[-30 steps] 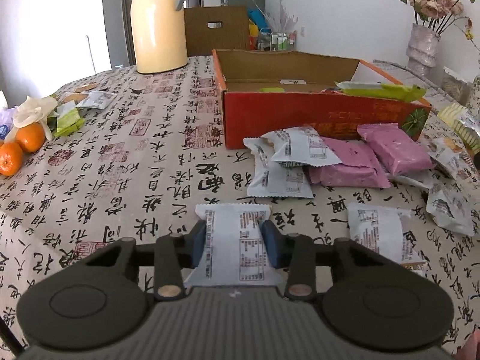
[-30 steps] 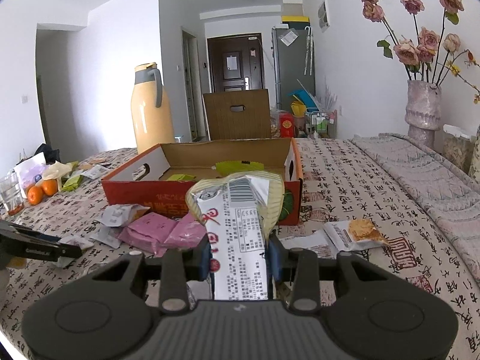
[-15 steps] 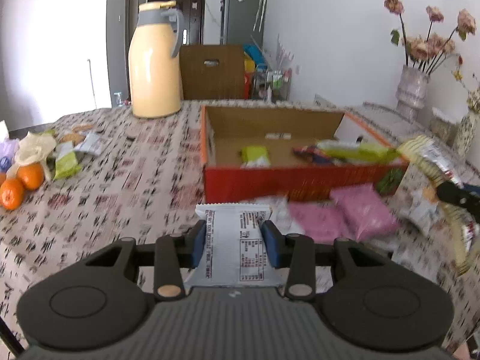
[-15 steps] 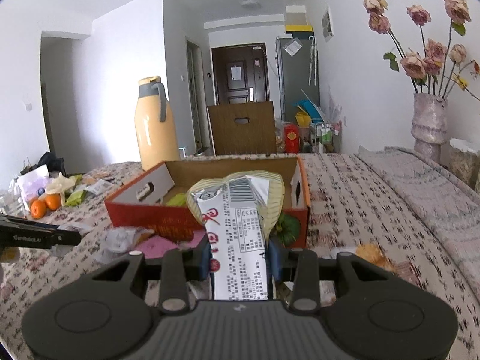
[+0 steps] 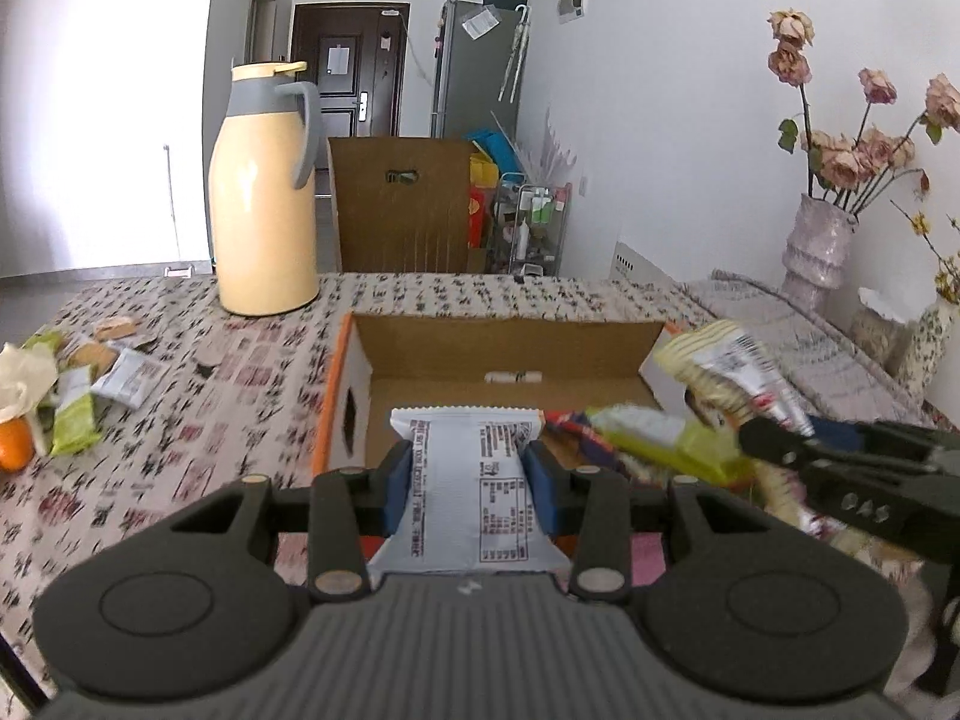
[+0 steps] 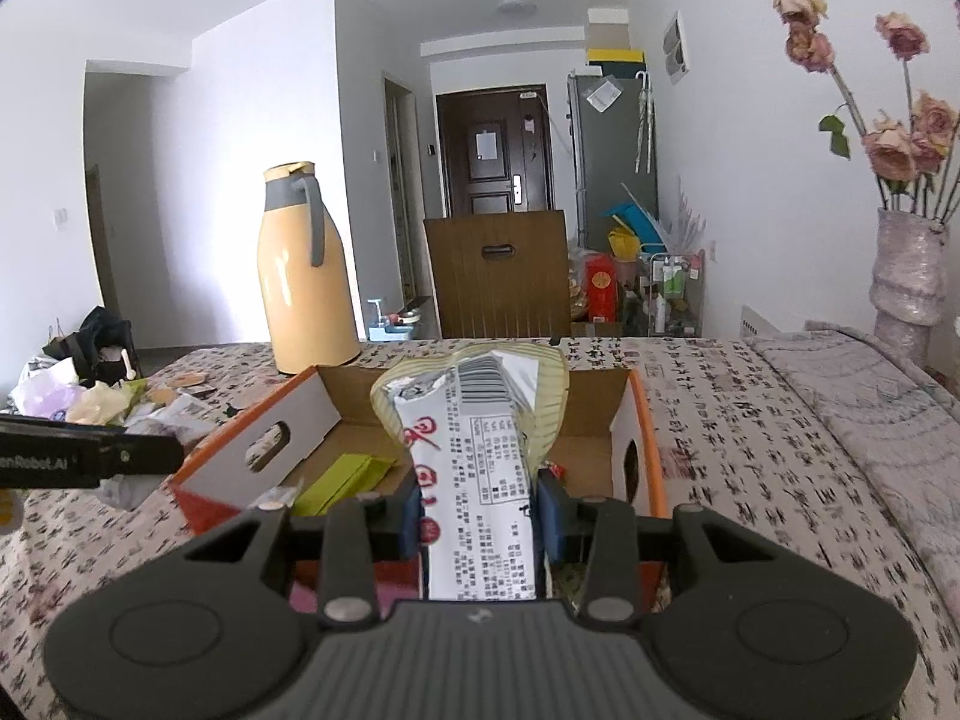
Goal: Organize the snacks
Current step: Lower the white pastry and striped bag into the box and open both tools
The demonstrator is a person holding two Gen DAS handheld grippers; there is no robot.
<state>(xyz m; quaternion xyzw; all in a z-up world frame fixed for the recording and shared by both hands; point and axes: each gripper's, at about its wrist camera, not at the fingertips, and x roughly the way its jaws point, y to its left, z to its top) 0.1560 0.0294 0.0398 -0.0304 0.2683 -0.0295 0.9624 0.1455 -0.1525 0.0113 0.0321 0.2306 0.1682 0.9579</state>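
Left wrist view: left claw (image 5: 470, 480) clamped on a white rectangular snack packet with printed label (image 5: 468, 498), blue pads (image 5: 396, 483) pressing both sides, packet held above the near edge of the open orange-and-brown cardboard box (image 5: 510, 354). Inside the box: a lime-green wrapped snack bar (image 5: 666, 441), blurred. Right claw (image 5: 750, 435) enters from the right, gripping a pale yellow striped snack bag with white barcode label (image 5: 726, 369) over the box's right end.

Right wrist view: right claw (image 6: 480, 510) clamped on the same yellow striped bag (image 6: 474, 450), held upright above the box (image 6: 645, 420); green flat packet (image 6: 342, 477) lies on the box floor.

Outward: box sits on a table with calligraphy-print cloth (image 5: 180, 420); tall cream thermos jug with grey handle (image 5: 264, 192) behind the box to the left; loose wrappers and an orange (image 5: 15, 444) at far left; pink vase of dried roses (image 5: 819, 246) at right.
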